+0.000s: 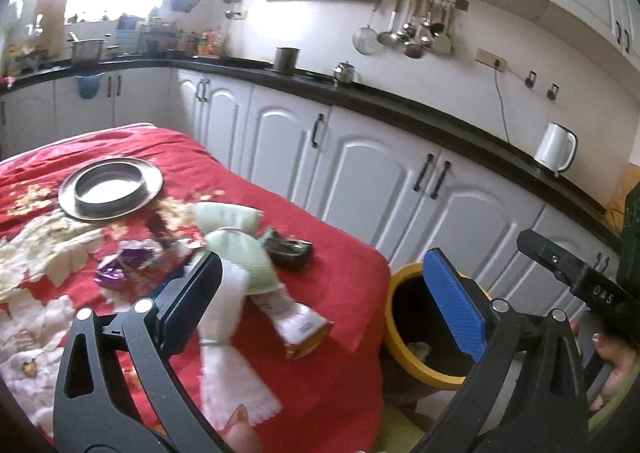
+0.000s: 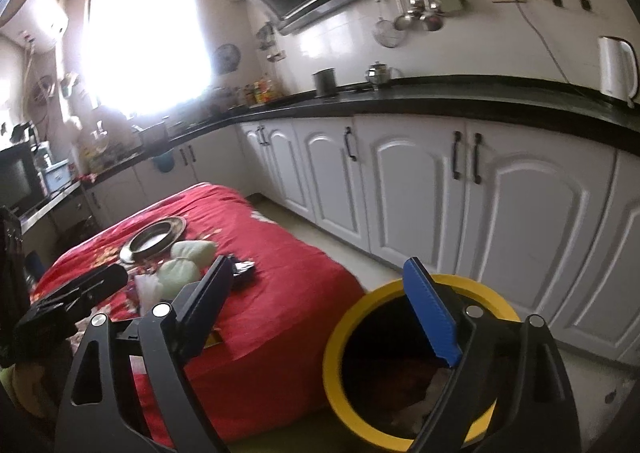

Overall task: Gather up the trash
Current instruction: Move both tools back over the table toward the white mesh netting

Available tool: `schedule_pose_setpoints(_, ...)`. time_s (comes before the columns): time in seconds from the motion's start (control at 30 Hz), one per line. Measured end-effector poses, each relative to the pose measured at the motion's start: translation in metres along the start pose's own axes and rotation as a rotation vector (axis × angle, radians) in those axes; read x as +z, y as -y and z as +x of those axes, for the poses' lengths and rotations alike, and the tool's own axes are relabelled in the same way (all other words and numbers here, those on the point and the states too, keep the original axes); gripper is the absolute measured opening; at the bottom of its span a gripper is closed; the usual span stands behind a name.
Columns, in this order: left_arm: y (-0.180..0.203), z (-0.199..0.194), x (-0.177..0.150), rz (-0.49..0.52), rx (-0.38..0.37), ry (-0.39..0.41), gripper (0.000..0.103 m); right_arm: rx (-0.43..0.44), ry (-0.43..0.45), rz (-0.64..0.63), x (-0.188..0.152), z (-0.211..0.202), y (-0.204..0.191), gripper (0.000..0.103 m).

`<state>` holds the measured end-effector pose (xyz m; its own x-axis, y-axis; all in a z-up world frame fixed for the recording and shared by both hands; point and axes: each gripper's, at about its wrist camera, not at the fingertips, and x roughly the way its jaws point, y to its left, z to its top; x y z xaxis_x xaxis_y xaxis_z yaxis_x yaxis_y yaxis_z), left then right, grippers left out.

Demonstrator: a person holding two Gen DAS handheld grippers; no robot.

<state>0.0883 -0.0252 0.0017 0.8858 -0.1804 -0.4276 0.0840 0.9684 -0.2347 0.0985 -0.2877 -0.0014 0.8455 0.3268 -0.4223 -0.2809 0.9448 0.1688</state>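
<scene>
My left gripper (image 1: pixel 323 257) is open, its jaws wide apart over the edge of the red-clothed table (image 1: pixel 340 293) with nothing pressed between them. On the cloth lie a white tissue bundle (image 1: pixel 236 373) beside the left finger, a pale green pouch (image 1: pixel 236 237), a purple wrapper (image 1: pixel 120 269), a dark packet (image 1: pixel 290 251) and a small orange-edged box (image 1: pixel 304 329). A yellow-rimmed bin (image 1: pixel 400 357) stands on the floor next to the table. My right gripper (image 2: pixel 318 261) hangs open and empty above the bin (image 2: pixel 332 353), which has crumpled scraps inside.
A metal dish (image 1: pixel 112 189) sits further back on the table. White cabinets (image 2: pixel 420 193) under a black counter run along the right, with a white kettle (image 1: pixel 554 147) on top. A strip of floor (image 2: pixel 352 253) lies between table and cabinets. A hand (image 1: pixel 612 365) holds the right gripper.
</scene>
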Motion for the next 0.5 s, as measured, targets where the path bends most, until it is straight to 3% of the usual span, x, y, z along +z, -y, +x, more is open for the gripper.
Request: schedule_pose_setpoints(0.5, -0.056, -0.022, -0.011, -0.039, 0.125, -0.008, 0.092, 0.203, -0.054, -0.087, 0.02, 0.039, -0.071, 0.085)
